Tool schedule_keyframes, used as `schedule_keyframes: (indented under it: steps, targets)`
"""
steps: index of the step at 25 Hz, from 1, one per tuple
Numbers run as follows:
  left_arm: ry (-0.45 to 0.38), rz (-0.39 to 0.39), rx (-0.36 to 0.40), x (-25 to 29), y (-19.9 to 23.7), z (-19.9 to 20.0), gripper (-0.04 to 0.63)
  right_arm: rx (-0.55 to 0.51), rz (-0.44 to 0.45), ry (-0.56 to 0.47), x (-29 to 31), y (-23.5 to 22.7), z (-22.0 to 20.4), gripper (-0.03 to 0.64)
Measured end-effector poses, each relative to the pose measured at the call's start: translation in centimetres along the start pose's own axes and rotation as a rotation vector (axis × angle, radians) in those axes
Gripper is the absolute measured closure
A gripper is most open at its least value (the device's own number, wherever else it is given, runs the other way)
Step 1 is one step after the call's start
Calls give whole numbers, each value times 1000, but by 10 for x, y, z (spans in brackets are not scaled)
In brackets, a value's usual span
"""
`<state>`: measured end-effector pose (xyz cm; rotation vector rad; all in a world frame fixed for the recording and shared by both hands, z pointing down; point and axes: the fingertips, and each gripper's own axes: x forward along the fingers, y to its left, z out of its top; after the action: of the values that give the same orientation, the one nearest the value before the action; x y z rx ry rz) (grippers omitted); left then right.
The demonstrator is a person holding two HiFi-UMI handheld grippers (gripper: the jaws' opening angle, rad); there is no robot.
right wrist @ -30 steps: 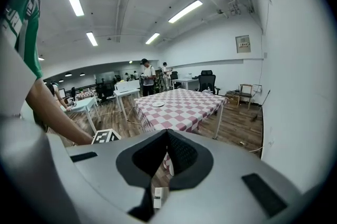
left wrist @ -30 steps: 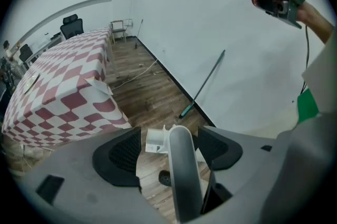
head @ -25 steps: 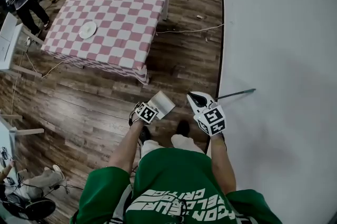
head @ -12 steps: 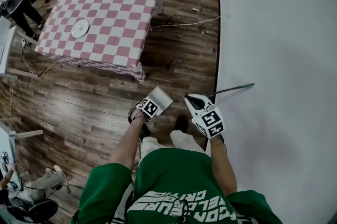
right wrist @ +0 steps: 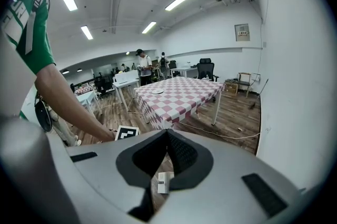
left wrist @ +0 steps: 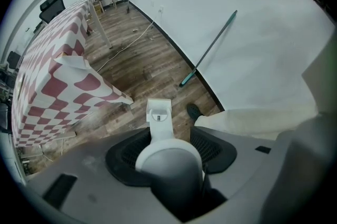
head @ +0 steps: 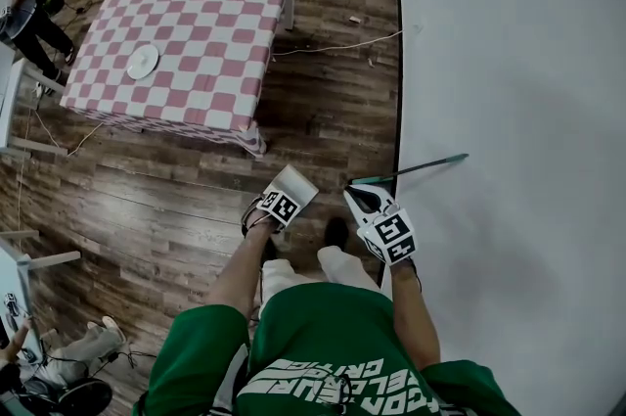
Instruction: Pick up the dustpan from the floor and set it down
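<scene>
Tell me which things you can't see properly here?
- The dustpan: the left gripper view shows only its white handle; the left gripper body covers the pan.
- The plate: head view, too small to tell if anything lies on it.
- A small white thing: right gripper view, mostly hidden below the right gripper; can't say what it is.
- The wall sign: right gripper view, too small to read.

Left gripper and dustpan drift slightly right and up in head view, right gripper drops a touch lower, and the checkered worktop slides left as the camera pans.
</scene>
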<state>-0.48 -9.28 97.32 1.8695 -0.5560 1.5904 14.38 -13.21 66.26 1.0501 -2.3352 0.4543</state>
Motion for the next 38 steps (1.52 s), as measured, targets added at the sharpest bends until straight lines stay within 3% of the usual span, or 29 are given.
schedule_keyframes:
  steps: [4,11,19,25,32,38]
  targets:
    - [44,98,24,1,11,-6,441,11,-17,7,-9,0,-6,609]
    - [37,217,21,-1,23,-23,488,22,-25,0,-12,5,-13,609]
    - [23,230,8,-4,13,-38,489,17,-24,-7,-20,14,-17,609]
    - [-19,210,-71,-22,12,-44,489,19,-44,-22,-28,8,-16,609]
    - [-134,181,-177,-51,4,-38,489,19,-69,-60,-34,-3,-5,609]
    - [-261,197,-191,-92,1,-22,489,28,-101,-101,-45,-14,6,609]
